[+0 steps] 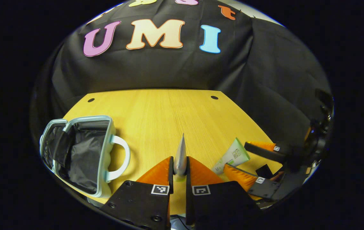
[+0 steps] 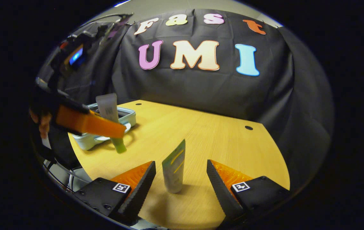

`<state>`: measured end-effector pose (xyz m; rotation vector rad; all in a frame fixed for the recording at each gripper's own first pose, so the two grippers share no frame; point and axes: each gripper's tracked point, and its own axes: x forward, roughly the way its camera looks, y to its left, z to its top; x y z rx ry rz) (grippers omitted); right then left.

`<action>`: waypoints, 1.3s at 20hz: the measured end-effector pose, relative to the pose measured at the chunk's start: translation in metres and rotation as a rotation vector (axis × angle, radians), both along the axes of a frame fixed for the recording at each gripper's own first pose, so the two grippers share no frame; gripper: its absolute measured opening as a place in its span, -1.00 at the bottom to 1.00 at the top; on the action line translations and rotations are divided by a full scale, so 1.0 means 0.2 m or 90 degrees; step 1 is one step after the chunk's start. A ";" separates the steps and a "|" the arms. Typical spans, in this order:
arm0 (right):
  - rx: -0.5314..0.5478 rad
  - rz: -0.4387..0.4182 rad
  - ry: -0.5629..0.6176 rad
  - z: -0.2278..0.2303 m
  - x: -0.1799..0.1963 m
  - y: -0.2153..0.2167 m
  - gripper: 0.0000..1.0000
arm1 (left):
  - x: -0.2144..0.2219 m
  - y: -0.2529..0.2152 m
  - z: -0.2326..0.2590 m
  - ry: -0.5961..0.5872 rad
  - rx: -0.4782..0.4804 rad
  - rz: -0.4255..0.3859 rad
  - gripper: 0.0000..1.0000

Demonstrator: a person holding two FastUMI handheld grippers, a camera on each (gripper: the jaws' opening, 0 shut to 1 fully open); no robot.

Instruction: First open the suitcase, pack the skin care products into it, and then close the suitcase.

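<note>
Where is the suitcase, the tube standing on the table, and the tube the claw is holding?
suitcase (image 1: 73, 153), left gripper view, on its black lining.
standing tube (image 2: 174, 169), right gripper view, on its middle.
held tube (image 2: 107, 107), right gripper view, on its pale upper body.

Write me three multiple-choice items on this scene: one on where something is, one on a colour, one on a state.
1. Where does the open pale blue hard-shell suitcase lie on the wooden table in the left gripper view?
A. left
B. right
C. far middle

2. What colour is the cap of the grey tube that the left gripper holds?
A. red
B. green
C. white

3. How does the right gripper stand around the upright green-and-white tube?
A. shut on it
B. open, fingers apart from it
C. lying flat under it

Answers: 1 A, it sits at the table's left edge. 2 B, the cap below the fingers is green. 3 B, gaps show on both sides.
</note>
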<state>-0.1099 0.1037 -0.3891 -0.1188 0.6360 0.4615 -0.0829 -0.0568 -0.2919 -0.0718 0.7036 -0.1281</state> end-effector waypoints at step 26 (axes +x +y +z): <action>0.120 -0.028 0.039 0.47 0.17 0.67 -0.53 | -0.26 1.21 -0.21 0.190 0.084 0.127 -0.77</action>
